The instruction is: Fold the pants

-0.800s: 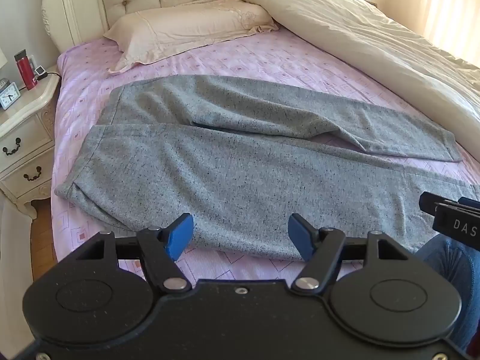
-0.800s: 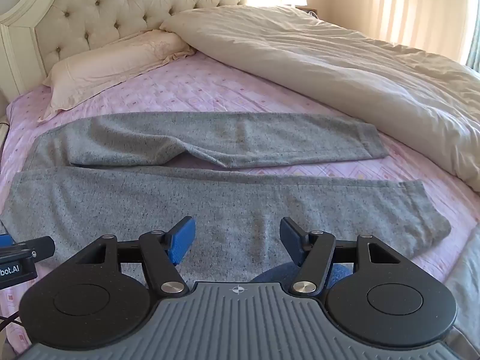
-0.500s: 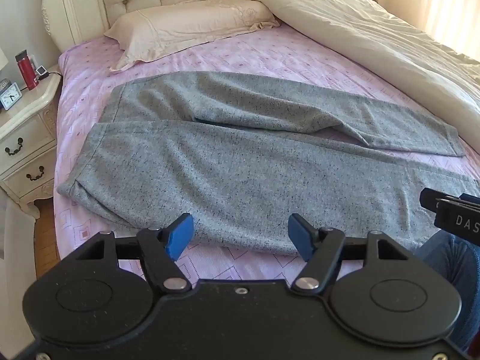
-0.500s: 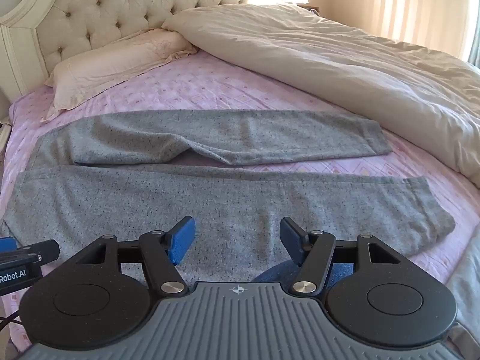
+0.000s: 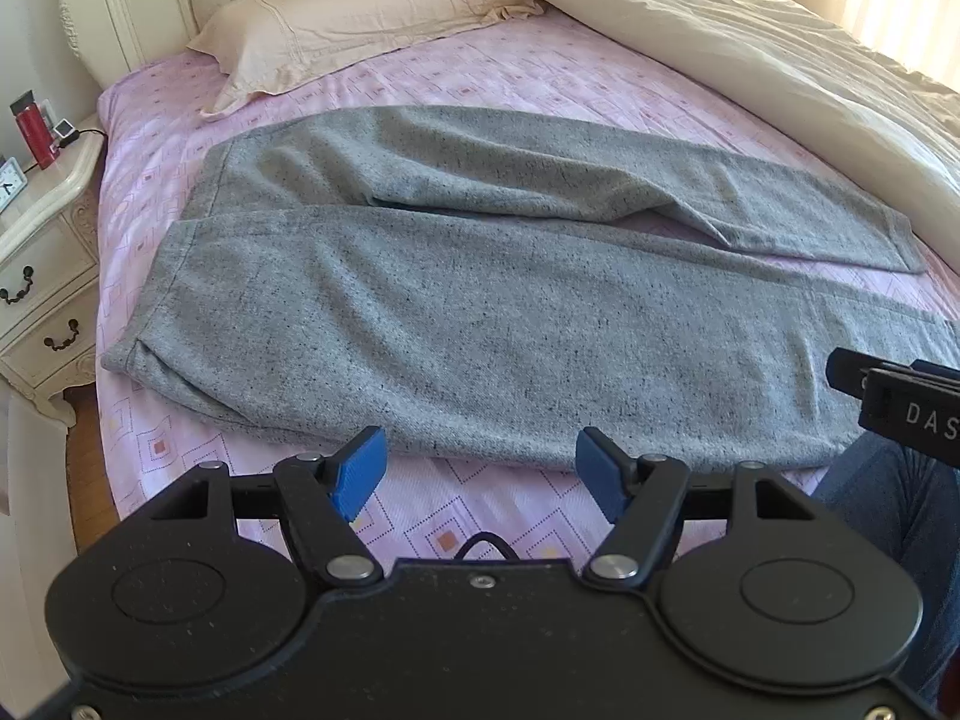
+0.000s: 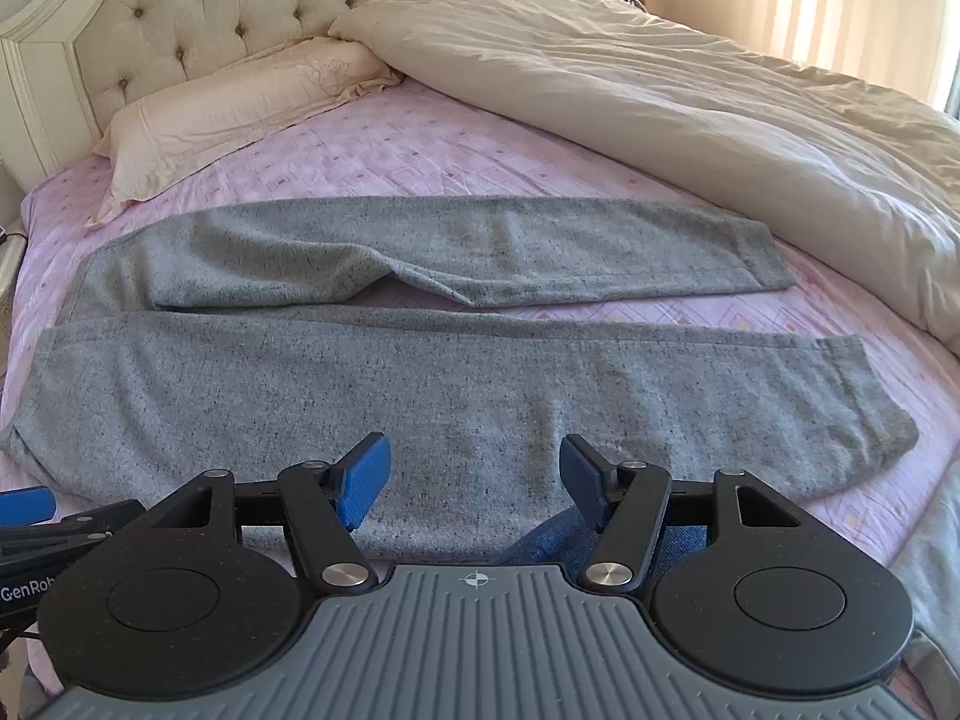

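Note:
Grey speckled pants (image 5: pixel 480 312) lie flat on the pink bedsheet (image 5: pixel 420 78), waistband at the left, both legs stretched to the right; they also show in the right wrist view (image 6: pixel 420 396). My left gripper (image 5: pixel 480 471) is open and empty, just above the near edge of the near leg, toward the waist end. My right gripper (image 6: pixel 474 480) is open and empty over the near leg's near edge, around its middle. The right gripper's body (image 5: pixel 900 408) shows at the right edge of the left wrist view.
A cream pillow (image 5: pixel 360 12) and a bunched cream duvet (image 6: pixel 690 102) lie beyond the pants. A white nightstand (image 5: pixel 42 240) with a red bottle (image 5: pixel 33 129) and a clock stands left of the bed. A tufted headboard (image 6: pixel 240 12) is behind. A denim-clad leg (image 5: pixel 888 504) is at the near right.
Both grippers have moved forward and lower toward the near edge of the pants. The pants have not moved. Both grippers remain open.

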Demonstrator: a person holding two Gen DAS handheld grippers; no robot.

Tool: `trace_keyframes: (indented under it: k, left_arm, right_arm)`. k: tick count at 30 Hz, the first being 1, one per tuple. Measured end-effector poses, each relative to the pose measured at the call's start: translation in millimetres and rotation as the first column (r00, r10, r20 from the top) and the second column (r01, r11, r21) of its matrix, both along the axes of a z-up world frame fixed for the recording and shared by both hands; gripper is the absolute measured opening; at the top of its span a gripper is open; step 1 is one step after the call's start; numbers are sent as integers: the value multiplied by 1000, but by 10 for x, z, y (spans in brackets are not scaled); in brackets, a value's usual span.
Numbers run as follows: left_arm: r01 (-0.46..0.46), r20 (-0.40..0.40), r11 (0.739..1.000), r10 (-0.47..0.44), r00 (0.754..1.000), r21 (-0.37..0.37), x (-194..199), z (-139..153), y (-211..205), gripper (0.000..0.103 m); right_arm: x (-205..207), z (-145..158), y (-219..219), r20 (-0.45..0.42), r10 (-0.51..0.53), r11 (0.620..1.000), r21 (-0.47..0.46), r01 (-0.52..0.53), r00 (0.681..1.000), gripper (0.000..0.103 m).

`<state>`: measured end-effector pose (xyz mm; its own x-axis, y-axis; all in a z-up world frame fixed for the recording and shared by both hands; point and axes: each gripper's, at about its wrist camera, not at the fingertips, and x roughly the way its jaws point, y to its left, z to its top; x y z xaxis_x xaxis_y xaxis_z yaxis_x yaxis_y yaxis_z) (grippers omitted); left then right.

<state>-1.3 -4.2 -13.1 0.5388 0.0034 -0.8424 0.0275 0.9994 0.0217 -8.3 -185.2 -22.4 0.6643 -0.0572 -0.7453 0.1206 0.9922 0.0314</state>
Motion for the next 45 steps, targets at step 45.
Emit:
trace_keyframes:
  k: [45]
  left_arm:
    - [52,-141,999,-50,989,13,441,-109,-253,71]
  right_arm:
    - [443,28,-243,-163,-48,999,-7,48,985,61]
